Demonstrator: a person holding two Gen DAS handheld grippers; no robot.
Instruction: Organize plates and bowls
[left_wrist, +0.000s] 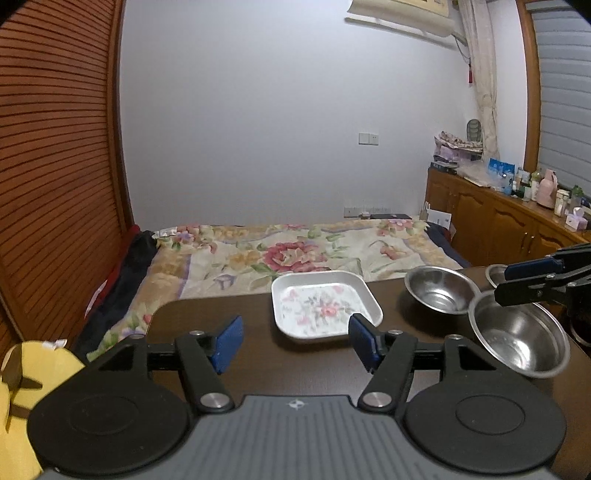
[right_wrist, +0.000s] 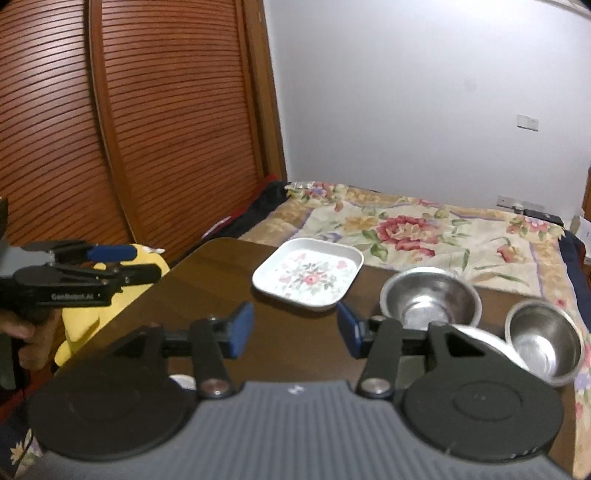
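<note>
A white square plate (left_wrist: 325, 304) with a flower print lies on the dark wooden table (left_wrist: 258, 354), near its far edge; it also shows in the right wrist view (right_wrist: 308, 272). Three steel bowls stand to its right: one at the back (left_wrist: 439, 290) (right_wrist: 430, 297), one nearer (left_wrist: 519, 334), a small one (right_wrist: 545, 339). My left gripper (left_wrist: 295, 341) is open and empty, just short of the plate. My right gripper (right_wrist: 295, 328) is open and empty above the table, and shows from the side in the left wrist view (left_wrist: 517, 280), over the bowls.
A bed with a floral blanket (left_wrist: 295, 251) lies beyond the table. A slatted wooden wardrobe (left_wrist: 55, 166) stands at the left. A yellow object (right_wrist: 96, 314) sits off the table's left edge. A cluttered wooden cabinet (left_wrist: 517, 218) stands at the right.
</note>
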